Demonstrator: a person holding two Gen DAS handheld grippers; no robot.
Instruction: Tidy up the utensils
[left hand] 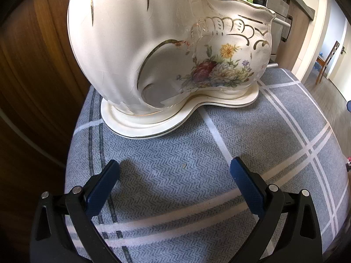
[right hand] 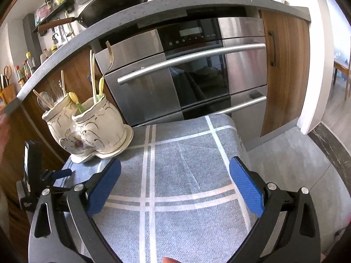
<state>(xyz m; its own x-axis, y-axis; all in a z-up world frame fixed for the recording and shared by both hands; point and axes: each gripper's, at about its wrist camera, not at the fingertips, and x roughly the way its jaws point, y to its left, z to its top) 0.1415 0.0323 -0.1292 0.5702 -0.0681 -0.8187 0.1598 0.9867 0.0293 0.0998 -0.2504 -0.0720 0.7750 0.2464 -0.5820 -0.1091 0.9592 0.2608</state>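
Note:
A cream ceramic utensil holder (left hand: pixel 153 50) with gold trim and a flower print stands on its matching saucer (left hand: pixel 140 127) at the far left of the cloth-covered table. In the right wrist view the holder (right hand: pixel 87 127) has two compartments holding several utensils (right hand: pixel 96 81): chopsticks, spoons and yellow-handled pieces. My left gripper (left hand: pixel 174 173) is open and empty, low over the cloth just in front of the holder. My right gripper (right hand: pixel 175 173) is open and empty above the middle of the table; the left gripper (right hand: pixel 54 175) shows at its left.
A grey-blue cloth with white stripes (right hand: pixel 186 153) covers the small table. Behind it stand a steel oven (right hand: pixel 186 70) with bar handles, wooden cabinets (right hand: pixel 285 70) and a grey counter (right hand: pixel 131 13) with a wok. Tiled floor (right hand: pixel 296 153) lies to the right.

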